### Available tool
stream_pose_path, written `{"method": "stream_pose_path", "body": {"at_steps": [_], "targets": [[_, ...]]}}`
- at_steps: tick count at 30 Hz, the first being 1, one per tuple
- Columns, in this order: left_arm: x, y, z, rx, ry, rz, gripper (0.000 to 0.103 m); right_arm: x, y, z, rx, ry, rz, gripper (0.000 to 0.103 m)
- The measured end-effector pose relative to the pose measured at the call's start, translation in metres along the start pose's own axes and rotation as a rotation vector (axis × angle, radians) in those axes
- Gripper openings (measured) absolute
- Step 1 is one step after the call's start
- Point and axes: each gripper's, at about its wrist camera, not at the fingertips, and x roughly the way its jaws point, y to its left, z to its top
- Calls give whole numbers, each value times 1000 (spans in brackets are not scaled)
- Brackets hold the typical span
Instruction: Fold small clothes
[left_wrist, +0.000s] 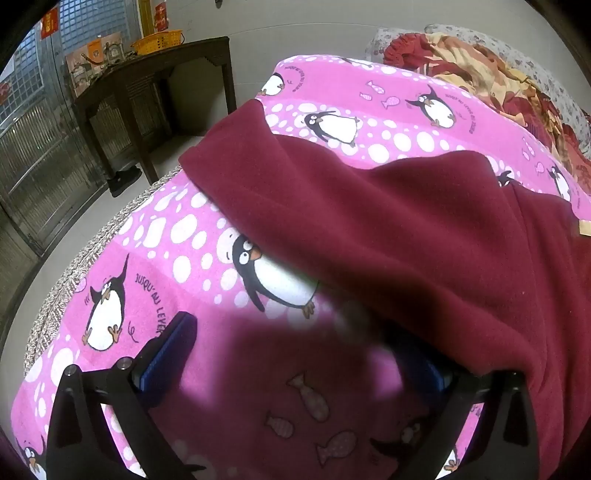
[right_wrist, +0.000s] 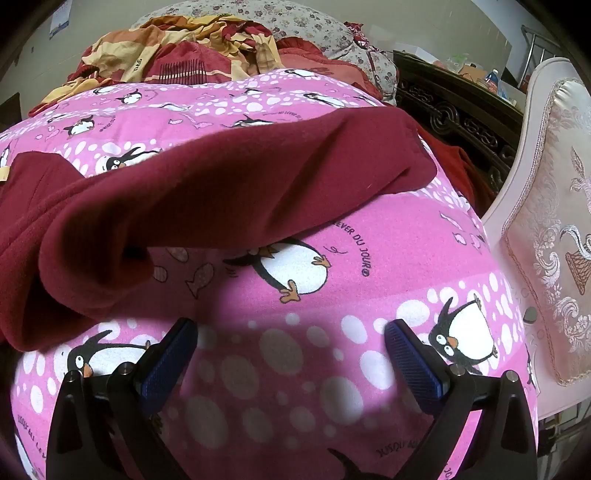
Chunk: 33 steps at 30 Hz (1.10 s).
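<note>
On my left gripper (left_wrist: 295, 354) the fingers are spread; the maroon garment (left_wrist: 406, 240) drapes over its right finger, sleeve running up-left across the penguin blanket (left_wrist: 155, 240) on the bed. My right gripper (right_wrist: 291, 343), fingers also spread and empty, sits just below the other sleeve, which stretches rightward. I judge the left nearer. Open blanket lies below; a padded headboard (right_wrist: 546, 221) crowds the right.
</note>
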Motion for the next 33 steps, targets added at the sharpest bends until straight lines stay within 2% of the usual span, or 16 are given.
{"method": "stream_pose_path", "body": {"at_steps": [7,11,24,29,33], "targets": [[-3,-1,-1,5,9,6,103,0,1,0,-1,0,-3,103],[-14,1,-8,37,50,-13,103,0,1,0,-1,1,-2,103],[-105,-33,-28,102,-8,-109,103,-1,-1,1,-3,6,0,103],[-131,-48,-37,130,-33,-143,103,-21,-4,-3,6,95,31,103],[-145,-65,-40,173,-58,-148,103,-58,-1,-17,-21,92,40,103]]}}
